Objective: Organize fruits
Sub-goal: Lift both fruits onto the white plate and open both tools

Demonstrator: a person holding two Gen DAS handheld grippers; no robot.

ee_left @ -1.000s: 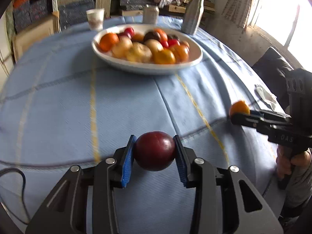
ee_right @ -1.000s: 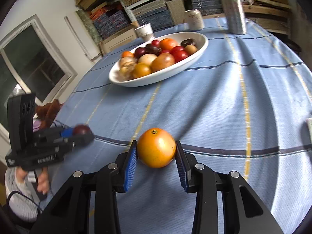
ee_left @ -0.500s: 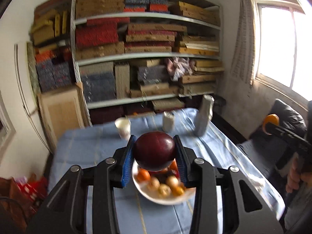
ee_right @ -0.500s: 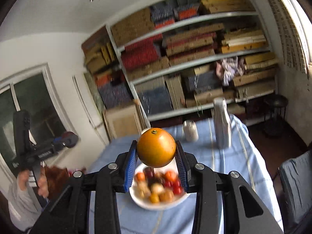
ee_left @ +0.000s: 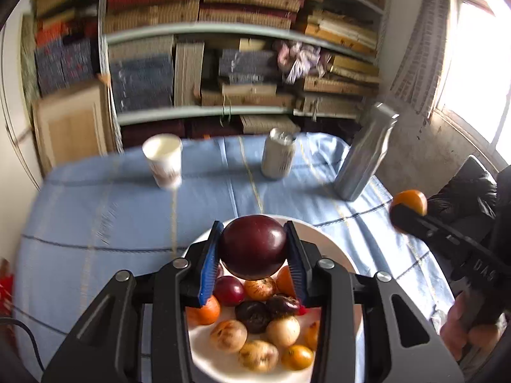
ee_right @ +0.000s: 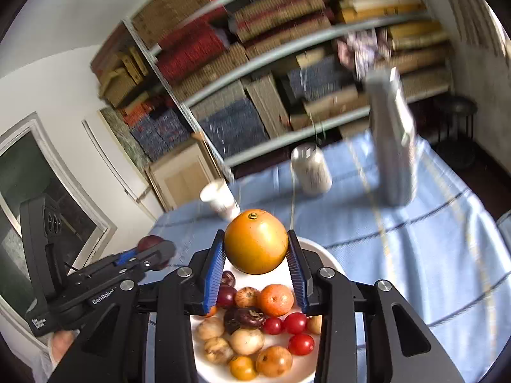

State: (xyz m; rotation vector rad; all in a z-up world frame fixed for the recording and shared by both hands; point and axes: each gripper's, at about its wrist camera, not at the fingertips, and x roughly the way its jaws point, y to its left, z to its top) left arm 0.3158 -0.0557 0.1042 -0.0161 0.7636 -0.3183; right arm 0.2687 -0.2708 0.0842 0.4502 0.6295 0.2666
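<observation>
My left gripper is shut on a dark red plum and holds it in the air above the white bowl of mixed fruit. My right gripper is shut on an orange, also held above the same bowl. The right gripper with its orange shows at the right of the left wrist view. The left gripper with its plum shows at the left of the right wrist view.
The bowl sits on a round table with a blue cloth. Behind it stand a white paper cup, a silver can and a tall metal bottle. Stacked shelves fill the back wall.
Both grippers lifted their fruit off the tablecloth, rose high, and now hang closer over the bowl, tilted downward. Both grips are unchanged.
</observation>
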